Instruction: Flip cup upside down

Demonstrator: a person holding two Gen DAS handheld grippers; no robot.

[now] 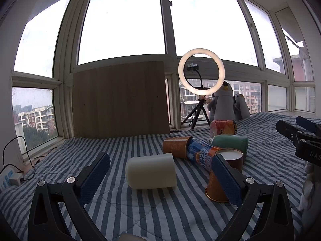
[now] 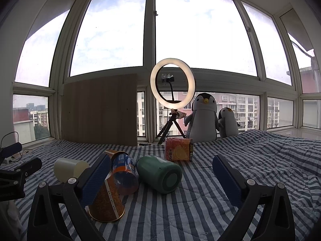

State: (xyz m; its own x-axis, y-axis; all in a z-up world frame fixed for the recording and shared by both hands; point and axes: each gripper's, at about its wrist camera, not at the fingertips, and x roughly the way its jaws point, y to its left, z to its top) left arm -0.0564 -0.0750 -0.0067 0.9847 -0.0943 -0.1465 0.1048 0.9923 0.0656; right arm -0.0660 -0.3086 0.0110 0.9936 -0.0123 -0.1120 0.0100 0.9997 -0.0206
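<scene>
Cream plastic cup (image 1: 151, 170) lies on its side at centre frame on the striped quilt (image 1: 140, 210), framed by the wide-spread left gripper (image 1: 160, 172); right gripper (image 2: 161, 172) gapes empty. Squeezing mid-wall seems wisest before rotating.
</scene>
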